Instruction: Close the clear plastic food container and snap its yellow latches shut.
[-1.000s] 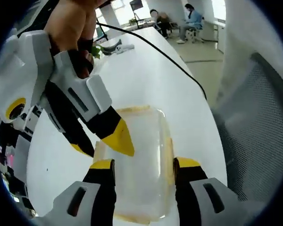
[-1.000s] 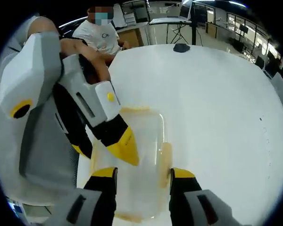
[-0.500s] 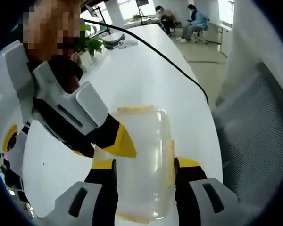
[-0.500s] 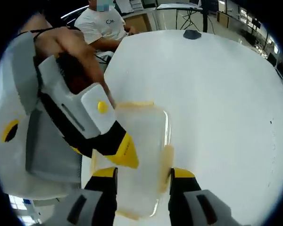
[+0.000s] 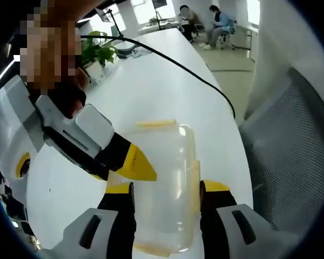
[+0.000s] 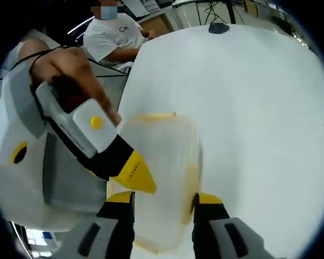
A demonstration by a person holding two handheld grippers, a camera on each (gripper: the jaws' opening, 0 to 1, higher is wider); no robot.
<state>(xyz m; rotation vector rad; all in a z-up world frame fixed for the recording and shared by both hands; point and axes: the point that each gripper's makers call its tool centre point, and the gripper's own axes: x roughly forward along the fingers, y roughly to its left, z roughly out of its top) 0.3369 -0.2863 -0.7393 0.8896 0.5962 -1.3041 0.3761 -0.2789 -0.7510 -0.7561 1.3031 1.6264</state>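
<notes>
The clear plastic container (image 5: 163, 172) lies on the white table (image 5: 151, 86) with its lid on. A yellow latch (image 5: 155, 124) shows at its far end and another yellow latch (image 5: 194, 181) along its right side. My left gripper (image 5: 166, 188) stands open, one jaw over each long side of the container. My right gripper (image 5: 121, 170) comes in from the left, open, with one yellow tip on the lid's left edge. In the right gripper view the container (image 6: 162, 156) lies between the open jaws of my right gripper (image 6: 163, 195), and my left gripper (image 6: 121, 178) reaches in from the left.
A black cable (image 5: 178, 65) runs across the table, with a potted plant (image 5: 100, 51) at its far left. A grey mesh chair (image 5: 291, 156) stands at the right. A person in a white shirt (image 6: 113, 35) sits beyond the table, near a dark object (image 6: 218, 27).
Both views have shifted slightly. In each, the other gripper has swung lower and flatter, its yellow tip staying at the lid's left edge. The container stays between the jaws.
</notes>
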